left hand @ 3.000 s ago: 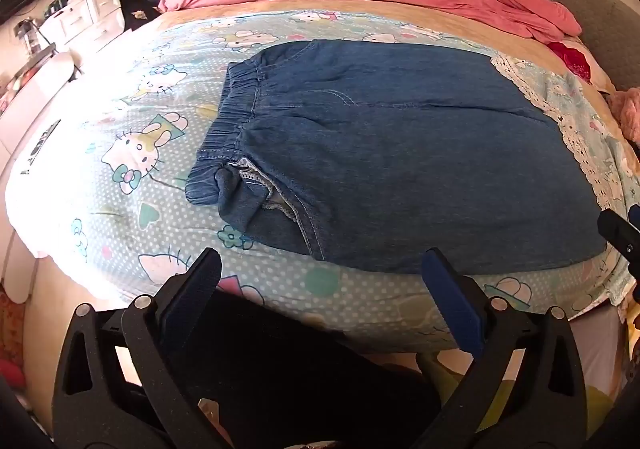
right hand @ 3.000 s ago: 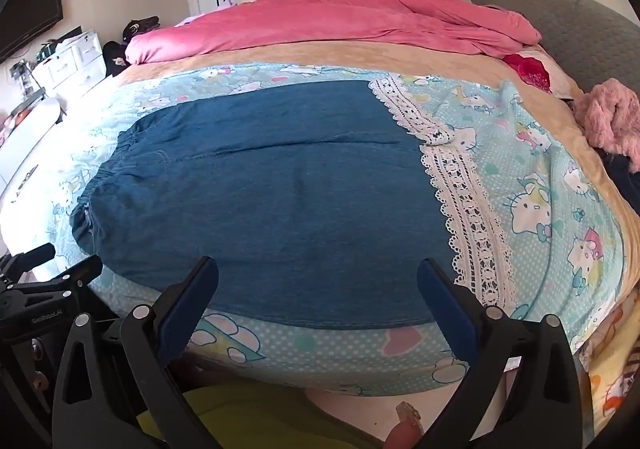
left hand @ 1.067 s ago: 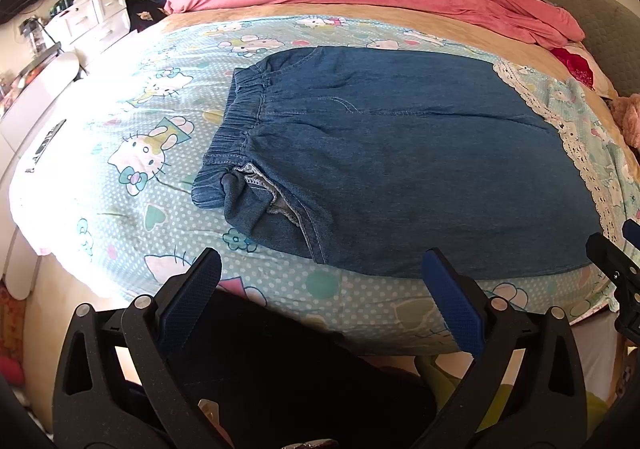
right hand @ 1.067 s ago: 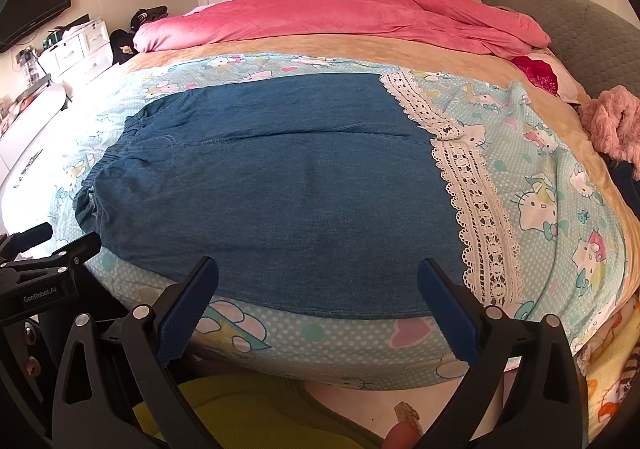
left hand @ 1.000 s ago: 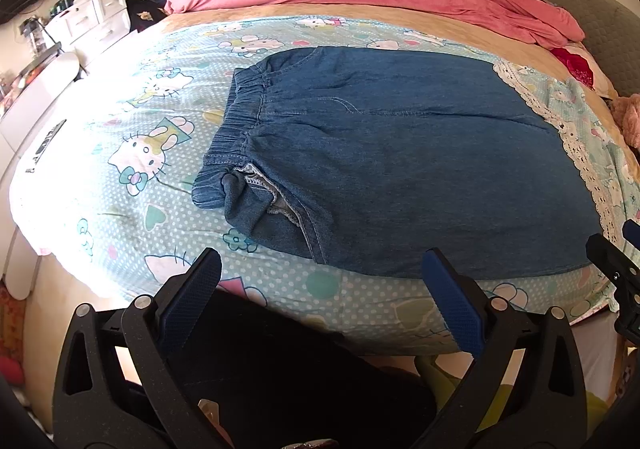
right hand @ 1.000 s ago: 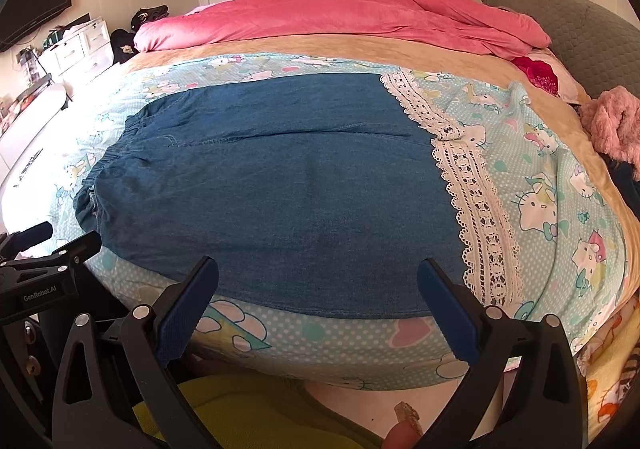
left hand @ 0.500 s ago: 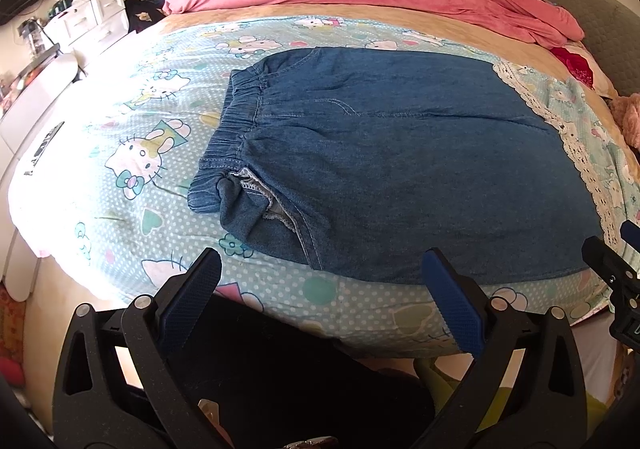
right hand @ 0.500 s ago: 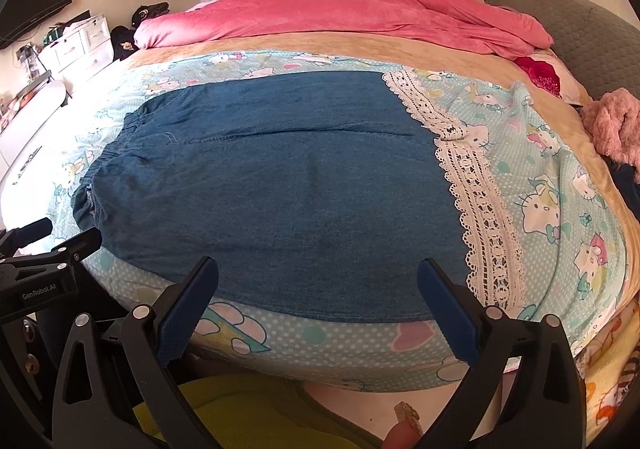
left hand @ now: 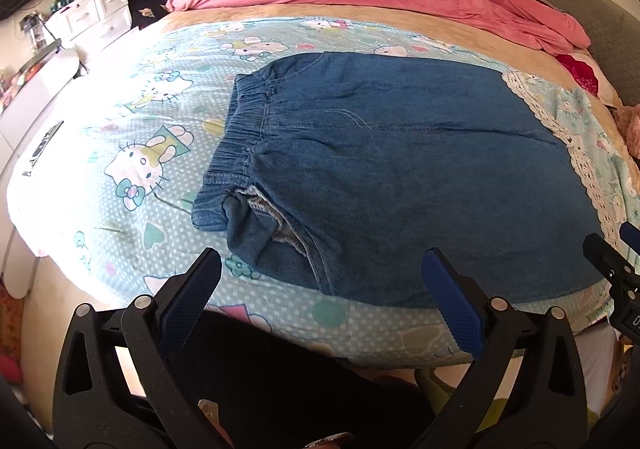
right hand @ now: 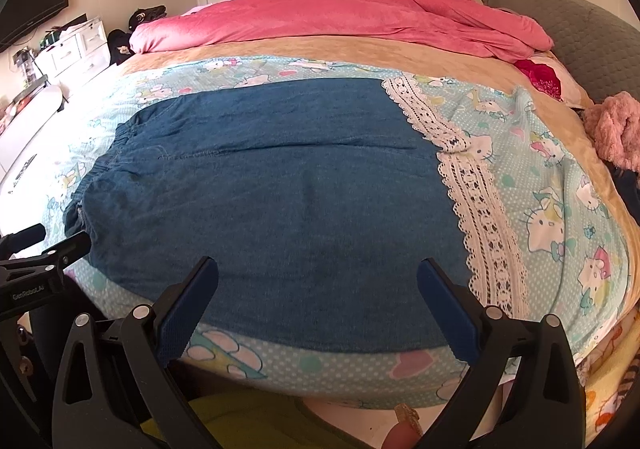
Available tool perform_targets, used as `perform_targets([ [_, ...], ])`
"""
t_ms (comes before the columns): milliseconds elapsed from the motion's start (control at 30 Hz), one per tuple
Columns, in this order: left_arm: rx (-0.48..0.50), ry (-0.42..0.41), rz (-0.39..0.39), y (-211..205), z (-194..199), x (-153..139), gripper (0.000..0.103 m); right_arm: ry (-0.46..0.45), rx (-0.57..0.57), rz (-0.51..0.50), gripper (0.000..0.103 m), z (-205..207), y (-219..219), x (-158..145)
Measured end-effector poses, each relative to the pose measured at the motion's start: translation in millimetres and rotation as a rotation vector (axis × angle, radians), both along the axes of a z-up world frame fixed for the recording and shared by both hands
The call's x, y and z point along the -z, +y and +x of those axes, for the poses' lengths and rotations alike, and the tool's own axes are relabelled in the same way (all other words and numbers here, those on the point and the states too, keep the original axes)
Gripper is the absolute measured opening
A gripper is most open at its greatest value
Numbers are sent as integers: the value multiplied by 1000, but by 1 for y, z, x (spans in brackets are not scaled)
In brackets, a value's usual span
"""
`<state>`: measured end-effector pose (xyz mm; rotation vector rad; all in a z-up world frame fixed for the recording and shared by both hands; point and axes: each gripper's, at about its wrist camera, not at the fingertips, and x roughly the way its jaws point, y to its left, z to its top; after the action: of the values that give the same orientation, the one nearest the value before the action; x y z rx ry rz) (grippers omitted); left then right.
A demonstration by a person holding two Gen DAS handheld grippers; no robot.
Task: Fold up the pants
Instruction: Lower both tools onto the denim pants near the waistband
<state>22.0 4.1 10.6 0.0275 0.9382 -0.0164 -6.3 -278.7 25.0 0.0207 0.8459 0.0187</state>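
left gripper (left hand: 320,289) wide open, holding nothing, hovering off the near edge of the bed; right gripper (right hand: 316,297) same, jaws spread, empty, just short of the near hem; denim pants (left hand: 400,177) lie flat across the cartoon-cat bedsheet (left hand: 132,153), elastic waistband (left hand: 240,129) to the left, lace-trimmed leg ends (right hand: 472,209) to the right; near-left waist corner is bunched with the pocket lining showing; pink duvet (right hand: 340,17) heaped at the far side, well apart; versus a second ago both views have barely shifted, the left nudged slightly leftward and nearer, pants untouched; my read: fold not yet started, grippers lining up on the near edge for the first grab.
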Motion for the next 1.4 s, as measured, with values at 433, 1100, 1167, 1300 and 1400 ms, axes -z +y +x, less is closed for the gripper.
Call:
perform_targets([
  [433, -37, 32, -11, 24, 37, 1, 94, 16, -78, 8, 99, 51, 15, 1],
  [1100, -83, 60, -55, 59, 135, -8, 94, -2, -199, -65, 99, 184, 42, -4],
  [1167, -70, 57, -44, 58, 147, -8, 94, 21, -209, -76, 99, 201, 42, 1],
  [1300, -58, 75, -27, 57, 176, 0, 94, 53, -223, -106, 99, 229, 42, 11],
  [1400, -33, 99, -27, 55, 201, 8, 94, 75, -238, -122, 99, 248, 42, 16],
])
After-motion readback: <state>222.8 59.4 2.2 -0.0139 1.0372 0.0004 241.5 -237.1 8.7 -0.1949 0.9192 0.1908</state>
